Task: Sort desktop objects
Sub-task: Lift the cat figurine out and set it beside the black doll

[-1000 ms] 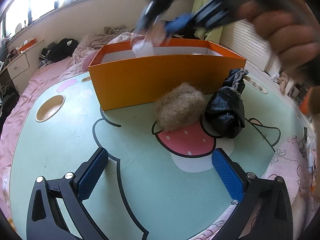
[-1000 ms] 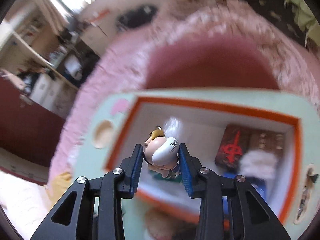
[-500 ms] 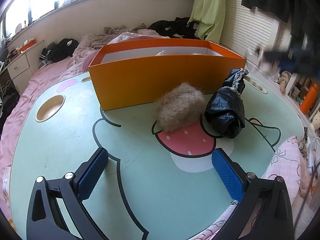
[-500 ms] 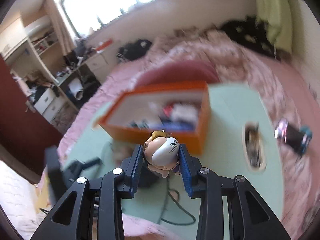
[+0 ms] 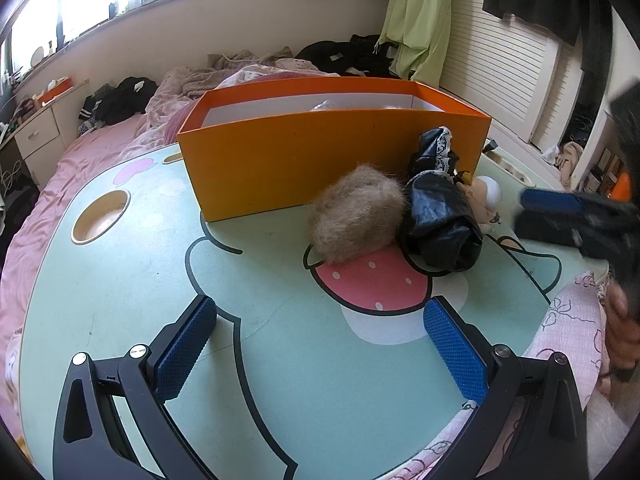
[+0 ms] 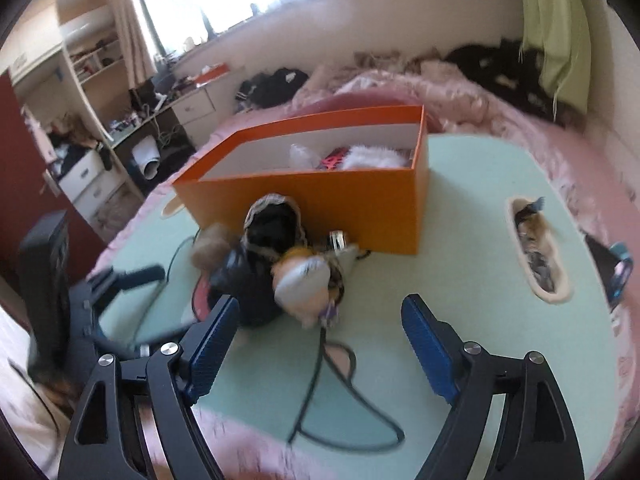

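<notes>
Right claw (image 6: 316,344): jaws opening, wide, nothing between pads. Doll figure (image 6: 306,280) on worktop (image 6: 460,248), just ahead of claw, slightly toward its left pad, touching black bundle (image 6: 260,280), near front wall of orange box (image 6: 320,200). Long axis not readable: blur. Right claw nearer by far. Left claw (image 5: 320,344): wide, empty, well apart from furry ball (image 5: 356,216).

Home bedroom, pink bedding (image 5: 80,152), strewn clothes (image 5: 120,96)
</notes>
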The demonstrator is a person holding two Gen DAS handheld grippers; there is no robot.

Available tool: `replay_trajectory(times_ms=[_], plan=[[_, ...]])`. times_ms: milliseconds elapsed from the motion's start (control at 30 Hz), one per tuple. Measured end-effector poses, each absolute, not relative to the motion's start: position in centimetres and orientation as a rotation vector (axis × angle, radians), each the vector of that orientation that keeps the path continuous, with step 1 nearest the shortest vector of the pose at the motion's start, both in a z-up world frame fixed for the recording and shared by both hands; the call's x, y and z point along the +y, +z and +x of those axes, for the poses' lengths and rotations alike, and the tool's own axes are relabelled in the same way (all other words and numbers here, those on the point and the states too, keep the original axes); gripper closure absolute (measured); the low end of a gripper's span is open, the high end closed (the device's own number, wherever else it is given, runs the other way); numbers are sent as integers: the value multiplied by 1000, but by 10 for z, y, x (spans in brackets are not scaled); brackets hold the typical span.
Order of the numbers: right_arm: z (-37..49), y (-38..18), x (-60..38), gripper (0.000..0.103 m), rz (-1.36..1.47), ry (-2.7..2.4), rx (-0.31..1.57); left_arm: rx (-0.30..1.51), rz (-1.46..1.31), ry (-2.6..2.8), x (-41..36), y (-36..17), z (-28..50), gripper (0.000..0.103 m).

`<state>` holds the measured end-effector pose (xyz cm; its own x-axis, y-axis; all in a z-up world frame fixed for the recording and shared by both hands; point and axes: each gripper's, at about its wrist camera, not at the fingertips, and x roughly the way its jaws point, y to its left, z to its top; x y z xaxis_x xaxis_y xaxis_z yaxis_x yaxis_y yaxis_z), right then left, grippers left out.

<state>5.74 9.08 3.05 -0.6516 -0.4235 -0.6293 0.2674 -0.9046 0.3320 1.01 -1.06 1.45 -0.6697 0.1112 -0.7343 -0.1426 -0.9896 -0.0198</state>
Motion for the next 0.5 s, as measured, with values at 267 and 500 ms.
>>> replay_trajectory(times_ms=[267, 500], plan=[[80, 5, 61, 1, 996, -2716, -25, 62, -1203, 2750, -11, 14, 12, 0], [85, -4, 64, 0, 921, -2729, -46, 64, -1204, 2750, -10, 14, 12, 0]])
